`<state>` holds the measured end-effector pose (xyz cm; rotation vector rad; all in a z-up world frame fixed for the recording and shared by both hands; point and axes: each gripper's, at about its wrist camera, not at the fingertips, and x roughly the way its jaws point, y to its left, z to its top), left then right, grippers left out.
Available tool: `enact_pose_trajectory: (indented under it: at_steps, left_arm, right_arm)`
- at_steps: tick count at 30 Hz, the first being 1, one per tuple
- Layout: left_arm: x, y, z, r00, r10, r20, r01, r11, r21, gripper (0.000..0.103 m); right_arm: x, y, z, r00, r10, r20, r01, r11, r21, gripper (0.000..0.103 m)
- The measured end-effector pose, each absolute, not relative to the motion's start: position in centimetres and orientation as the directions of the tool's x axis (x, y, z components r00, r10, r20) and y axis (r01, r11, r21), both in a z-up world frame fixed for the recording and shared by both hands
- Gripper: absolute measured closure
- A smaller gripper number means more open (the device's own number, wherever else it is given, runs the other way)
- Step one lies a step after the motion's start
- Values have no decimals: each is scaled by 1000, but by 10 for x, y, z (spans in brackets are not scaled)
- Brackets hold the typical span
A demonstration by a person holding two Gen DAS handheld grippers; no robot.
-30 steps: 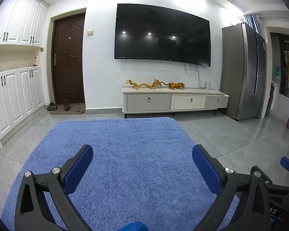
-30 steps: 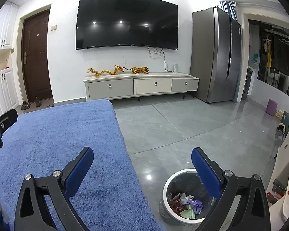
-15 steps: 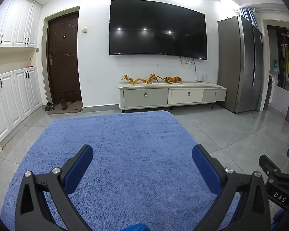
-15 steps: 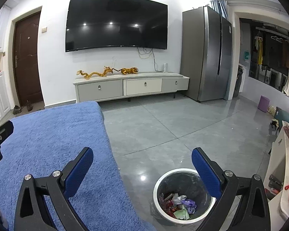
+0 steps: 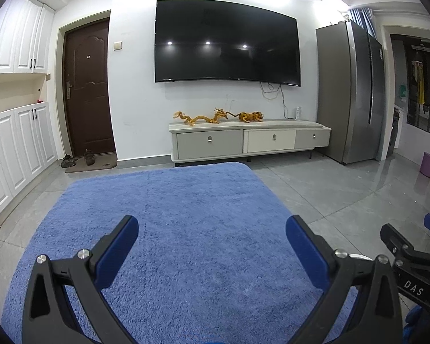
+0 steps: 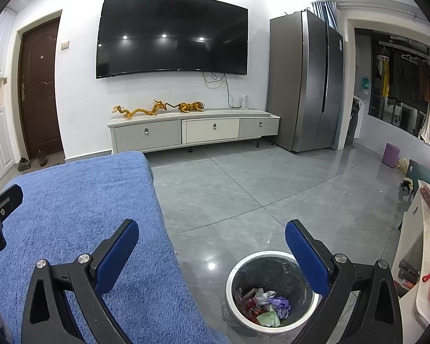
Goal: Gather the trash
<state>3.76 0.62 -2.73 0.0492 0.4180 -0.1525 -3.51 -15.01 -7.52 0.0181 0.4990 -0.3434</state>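
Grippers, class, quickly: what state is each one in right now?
Left gripper: open, holding nothing.
Right gripper: open, holding nothing.

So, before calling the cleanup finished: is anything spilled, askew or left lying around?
Nothing stands out. The blue cloth looks bare, the trash sits inside the upright bin, and both the left gripper and right gripper are open and empty.
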Motion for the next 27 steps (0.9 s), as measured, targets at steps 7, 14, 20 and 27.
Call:
enact_pose_trajectory:
  at_steps: [7, 14, 20, 27]
  left_arm:
    - [33, 2, -25, 898, -156, -412, 179, 984, 17, 0]
    - [31, 1, -24, 894, -160, -419, 183, 983, 16, 0]
    - [34, 1, -24, 887, -165, -431, 188, 982, 10, 0]
    - [37, 0, -27, 876, -173, -449, 193, 981, 0, 0]
  right_arm:
    - [-40, -152, -73, 824, -323, -466, 336, 940, -59, 0]
    - [-44, -153, -72, 823, -330, -463, 342, 938, -60, 0]
    - [-43, -153, -71, 819, -337, -463, 348, 935, -65, 0]
    - [-43, -157, -70, 812, -353, -464, 364, 929, -69, 0]
